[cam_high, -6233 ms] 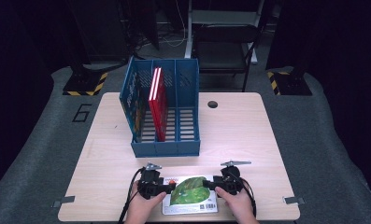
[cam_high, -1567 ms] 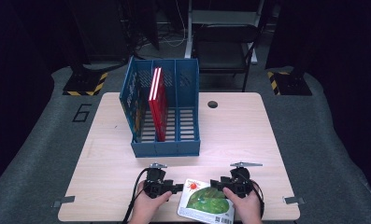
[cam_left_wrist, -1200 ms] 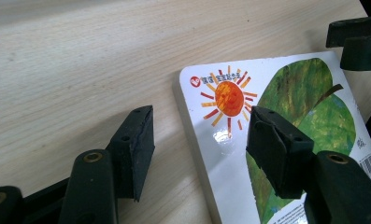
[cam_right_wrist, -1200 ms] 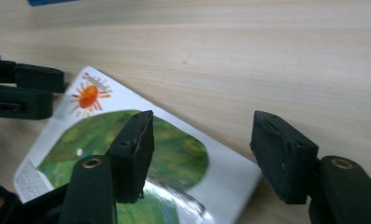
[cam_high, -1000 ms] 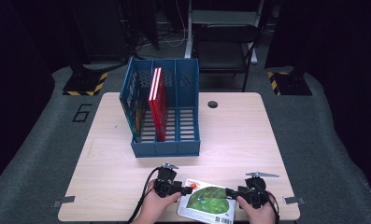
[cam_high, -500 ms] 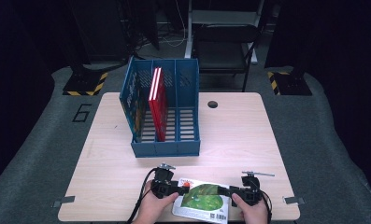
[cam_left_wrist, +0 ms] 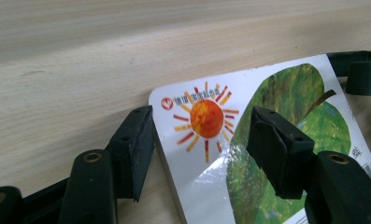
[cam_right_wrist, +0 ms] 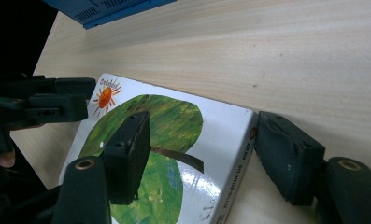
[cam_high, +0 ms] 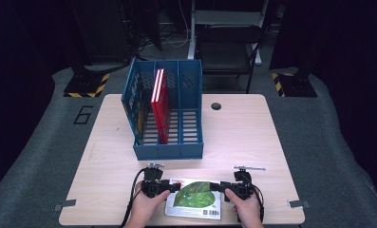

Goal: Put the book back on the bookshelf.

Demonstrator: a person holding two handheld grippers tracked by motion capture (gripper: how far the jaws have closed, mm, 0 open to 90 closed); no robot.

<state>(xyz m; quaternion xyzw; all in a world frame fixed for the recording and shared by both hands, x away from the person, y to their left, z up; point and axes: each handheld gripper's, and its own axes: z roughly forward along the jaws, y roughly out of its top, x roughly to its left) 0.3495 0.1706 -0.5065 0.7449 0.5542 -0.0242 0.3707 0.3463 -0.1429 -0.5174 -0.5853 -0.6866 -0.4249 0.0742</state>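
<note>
— Book (cam_high: 194, 198) where, relative to the fingers?

— Flat on the table (cam_high: 233, 128) at the near edge, lying between the two grippers. Left gripper (cam_high: 168, 186) at the corner with the sun; right gripper (cam_high: 218, 186) at the opposite end, by the spine.

— Long axis?

— Running side to side, from one gripper to the other. Equally near to both; neither hand favoured.

— Fingers on the left?

— Apart. One finger (cam_left_wrist: 135, 144) down on the wood just outside the book's edge, the other (cam_left_wrist: 276, 149) above the cover. Straddling the corner, not pinching it.

— And the right?

— Also apart. One finger (cam_right_wrist: 127, 151) over the green leaf, the other (cam_right_wrist: 286, 156) beyond the spine, low by the wood. Spine corner sitting in the gap, not clamped.

— Anything gained from one view over another?

— From the high view: the blue rack (cam_high: 164, 114) well beyond the fingers, red book (cam_high: 159, 102) upright in it, free slots beside. From the gripper views: the gaps at each finger, unreadable from above. Right gripper view also catching the left gripper (cam_right_wrist: 85, 98) at the far corner.

— Next move, judged?

— Probably closing on both ends, then tipping upright.
</note>
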